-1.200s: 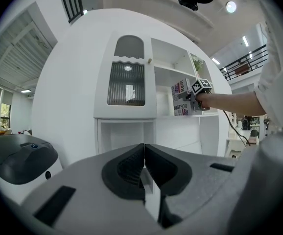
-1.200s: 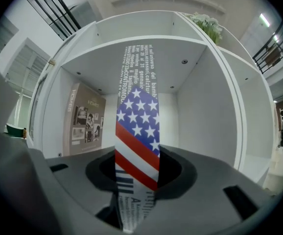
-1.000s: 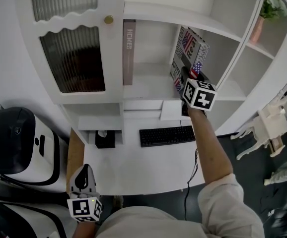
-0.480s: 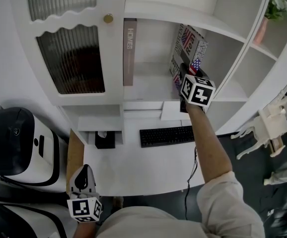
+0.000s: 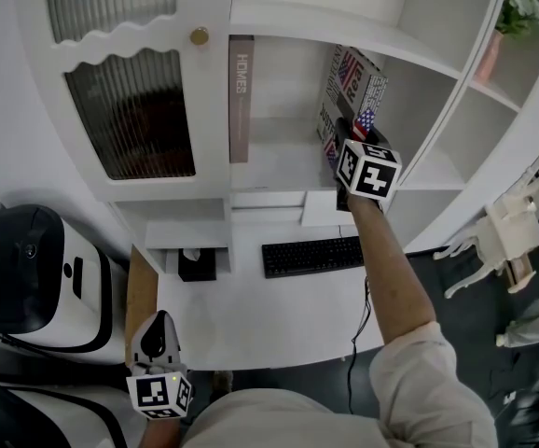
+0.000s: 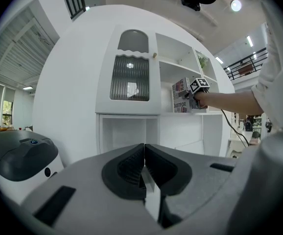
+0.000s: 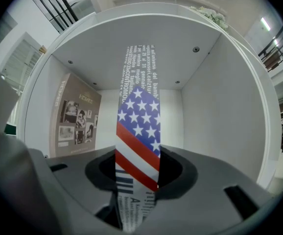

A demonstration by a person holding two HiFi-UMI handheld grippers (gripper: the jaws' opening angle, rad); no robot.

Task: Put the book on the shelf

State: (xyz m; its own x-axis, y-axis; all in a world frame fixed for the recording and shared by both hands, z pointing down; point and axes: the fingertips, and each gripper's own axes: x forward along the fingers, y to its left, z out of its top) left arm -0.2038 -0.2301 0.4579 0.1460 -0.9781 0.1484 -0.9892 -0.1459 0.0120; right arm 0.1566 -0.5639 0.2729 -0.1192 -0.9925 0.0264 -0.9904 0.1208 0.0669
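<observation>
The book (image 5: 353, 84), its cover and spine printed with stars, stripes and text, stands nearly upright in the open shelf compartment (image 5: 279, 161), toward its right wall. My right gripper (image 5: 348, 136) holds its near edge. In the right gripper view the spine (image 7: 137, 131) fills the gap between the jaws of the right gripper (image 7: 137, 182). The pads still press on it while the jaws are opening slightly. My left gripper (image 5: 158, 323) hangs low at the desk's front left, shut and empty (image 6: 144, 166).
A brown book marked HOMES (image 5: 241, 96) leans on the compartment's left wall. A ribbed-glass cabinet door (image 5: 130, 110) is to the left. On the desk below are a keyboard (image 5: 313, 255) and a black box (image 5: 197, 261). A black-and-white machine (image 5: 27, 269) stands at left.
The right gripper and the book have shifted a little left, and the book stands more upright in the compartment. The left gripper has not moved.
</observation>
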